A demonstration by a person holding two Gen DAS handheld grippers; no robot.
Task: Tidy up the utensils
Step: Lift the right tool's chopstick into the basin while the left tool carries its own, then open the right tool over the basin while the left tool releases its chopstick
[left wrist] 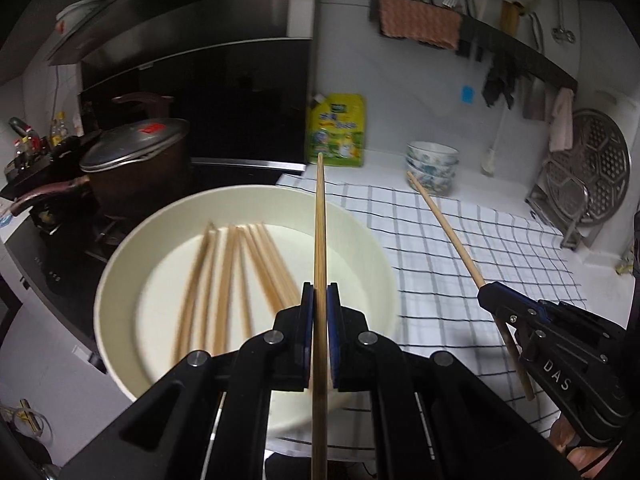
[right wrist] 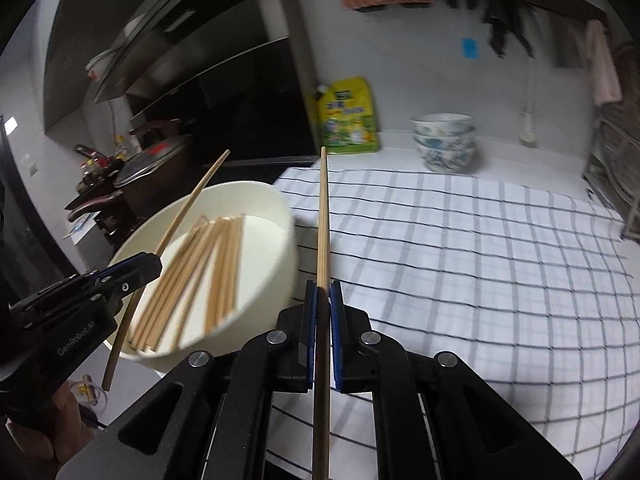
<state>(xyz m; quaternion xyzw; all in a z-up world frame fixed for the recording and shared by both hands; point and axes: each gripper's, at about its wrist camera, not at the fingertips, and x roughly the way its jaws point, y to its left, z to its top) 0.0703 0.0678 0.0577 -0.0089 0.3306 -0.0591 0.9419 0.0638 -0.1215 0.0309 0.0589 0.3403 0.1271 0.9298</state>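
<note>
chopsticks, two held: left hand-held gripper point(left wrist: 320, 300) one, right hand-held gripper point(right wrist: 323, 296) one.

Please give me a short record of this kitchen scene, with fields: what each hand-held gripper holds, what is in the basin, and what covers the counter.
left hand-held gripper: shut on one chopstick
right hand-held gripper: shut on another chopstick
basin: cream, round, with a loose bundle of chopsticks inside
counter cover: checked cloth, white with dark lines
behind the cloth: stacked bowls, yellow pouch
</note>
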